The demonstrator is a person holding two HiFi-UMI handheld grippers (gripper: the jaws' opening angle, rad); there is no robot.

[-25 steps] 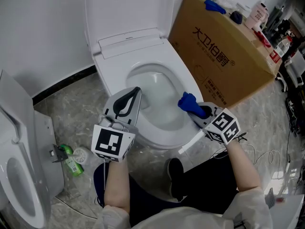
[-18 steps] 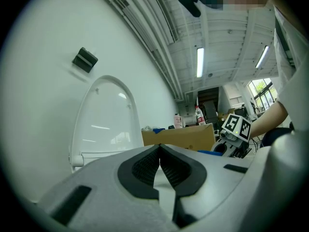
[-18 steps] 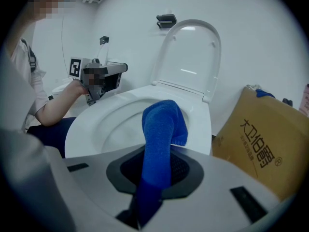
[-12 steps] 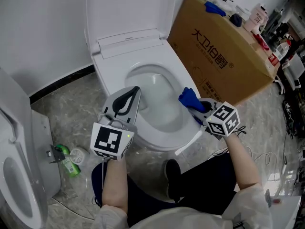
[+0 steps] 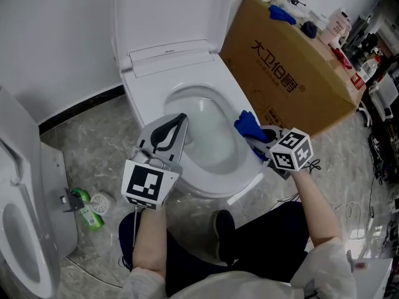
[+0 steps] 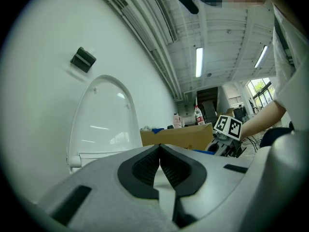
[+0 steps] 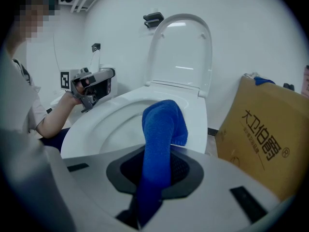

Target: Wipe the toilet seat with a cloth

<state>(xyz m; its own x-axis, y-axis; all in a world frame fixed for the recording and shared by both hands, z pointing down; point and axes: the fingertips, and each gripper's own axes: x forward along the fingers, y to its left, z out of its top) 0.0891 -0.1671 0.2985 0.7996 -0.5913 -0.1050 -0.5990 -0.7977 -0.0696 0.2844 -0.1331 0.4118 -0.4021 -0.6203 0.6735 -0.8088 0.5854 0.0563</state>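
Change: the right gripper (image 5: 260, 139) is moving a little toward the back along the right side of the toilet seat (image 5: 232, 98), compared with one second ago, and the blue cloth (image 5: 247, 124) is travelling with it.
Meaning for the task: the wiping stroke seems to be advancing; the front right part is probably covered already, while the back and the left side are likely still waiting.
Right claw: its jaws are gripping the cloth (image 7: 161, 124) firmly in the middle, and the free end is sticking out forward past the tips.
Cloth and seat: the cloth end is lying over the right rim, seemingly touching it, near the bowl opening.
Left claw: the left gripper (image 5: 177, 122) is keeping its place over the front left rim, jaws pressed together on nothing.
Lid: the lid (image 5: 168, 11) is standing upright behind.
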